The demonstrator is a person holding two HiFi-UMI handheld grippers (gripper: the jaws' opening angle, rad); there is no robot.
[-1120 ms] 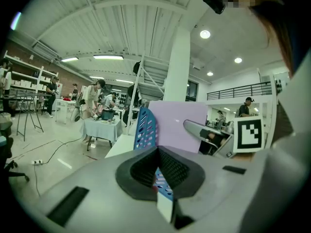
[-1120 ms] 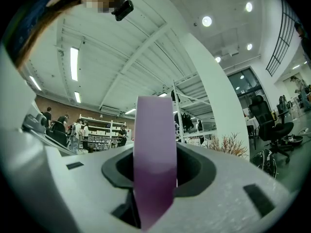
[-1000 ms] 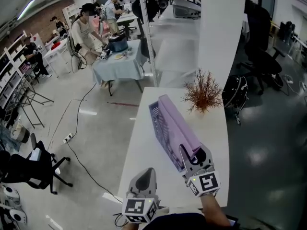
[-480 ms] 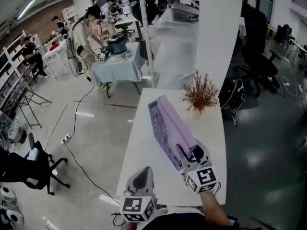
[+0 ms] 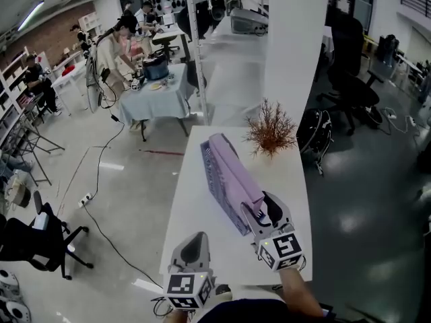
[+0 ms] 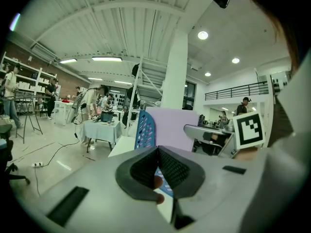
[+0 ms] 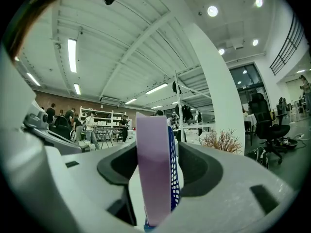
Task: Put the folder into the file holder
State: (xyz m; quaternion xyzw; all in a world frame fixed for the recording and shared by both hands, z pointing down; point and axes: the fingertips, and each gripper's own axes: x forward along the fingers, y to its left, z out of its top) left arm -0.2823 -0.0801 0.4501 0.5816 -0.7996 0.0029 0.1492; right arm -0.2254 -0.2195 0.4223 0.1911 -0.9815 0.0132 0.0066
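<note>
A dried red shrub stands on the white table.

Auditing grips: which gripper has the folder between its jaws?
The right gripper: the purple folder stands between its jaws, which have just been opening. The left gripper is shut, empty.

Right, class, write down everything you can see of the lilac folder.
The folder is a lilac sheet, matte like card or plastic, standing on edge and tilted inside the blue perforated file holder on the white table. Its near end sits between the jaws of the right gripper; they have just been opening and stand clear of it.
</note>
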